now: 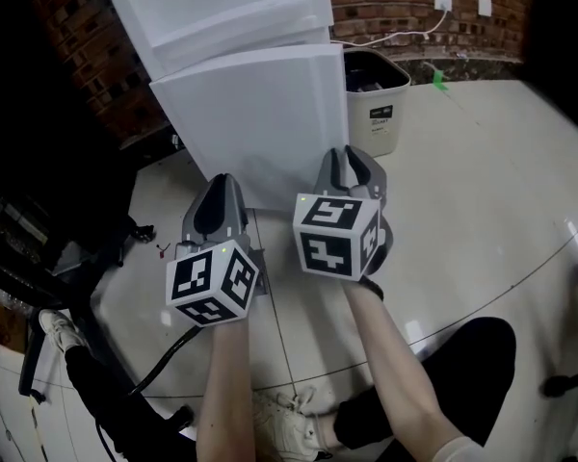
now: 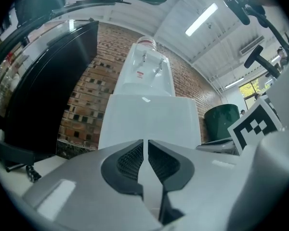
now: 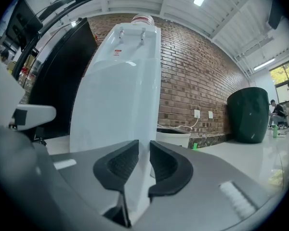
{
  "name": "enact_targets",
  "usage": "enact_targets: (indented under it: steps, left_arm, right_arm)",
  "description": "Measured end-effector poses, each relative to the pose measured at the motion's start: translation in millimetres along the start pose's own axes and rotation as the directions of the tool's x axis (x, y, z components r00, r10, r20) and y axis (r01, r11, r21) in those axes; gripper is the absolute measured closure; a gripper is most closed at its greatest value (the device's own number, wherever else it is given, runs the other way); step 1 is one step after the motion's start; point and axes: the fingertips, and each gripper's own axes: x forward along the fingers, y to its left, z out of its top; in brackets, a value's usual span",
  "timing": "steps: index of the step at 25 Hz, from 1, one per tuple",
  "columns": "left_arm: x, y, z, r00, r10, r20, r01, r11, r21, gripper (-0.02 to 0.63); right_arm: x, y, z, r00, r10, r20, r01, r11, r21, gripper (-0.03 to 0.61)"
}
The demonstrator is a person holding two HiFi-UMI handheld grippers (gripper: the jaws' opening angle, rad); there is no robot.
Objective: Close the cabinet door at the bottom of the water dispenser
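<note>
The white water dispenser [image 1: 222, 8] stands against the brick wall, and its bottom cabinet door [image 1: 260, 114] faces me as a plain white panel. From these views I cannot tell whether the door sits fully flush. My left gripper [image 1: 221, 183] is held low in front of the door's lower left, its jaws almost together with nothing between them. My right gripper [image 1: 353, 158] is by the door's lower right edge, with a narrow gap between its empty jaws. The left gripper view looks straight at the door [image 2: 151, 119] past the left gripper [image 2: 145, 146]. The right gripper view shows the door [image 3: 115, 105] just beyond the right gripper [image 3: 144, 146].
A cream waste bin [image 1: 376, 99] stands right of the dispenser, below a wall socket [image 1: 443, 0] with a white cord. Dark furniture and cables [image 1: 39, 248] crowd the left. A large dark green bin [image 3: 250, 114] stands further right. My legs and a shoe [image 1: 289, 422] are on the tiled floor.
</note>
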Motion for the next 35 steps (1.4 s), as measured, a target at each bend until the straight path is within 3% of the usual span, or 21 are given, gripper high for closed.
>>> enact_targets:
  steps: [10,13,29,35]
  left_arm:
    - [29.6,-1.1,-4.7,1.0,-0.003,-0.01,0.003,1.0,0.018,0.58]
    - [35.5,3.9,-14.2,1.0,0.015,-0.026,-0.015,1.0,0.002,0.581]
    - [78.5,5.4,-50.9,0.998,-0.002,-0.059,0.003,1.0,0.004,0.581]
    - [83.5,18.1,-70.6,0.996,0.017,-0.093,-0.018,1.0,-0.007,0.58]
  right_arm:
    - [32.0,-11.5,2.5,1.0,-0.019,0.008,0.019,1.0,-0.021,0.528]
    - [40.6,-16.4,3.3,0.999,-0.036,0.025,0.037,0.999,-0.028,0.571]
    - [105.7,-24.8,11.2,0.997,-0.041,0.059,0.047,0.992,-0.119,0.571]
    - [113.1,-16.7,12.9,0.989,-0.082,0.121,0.111,0.959,-0.26,0.571]
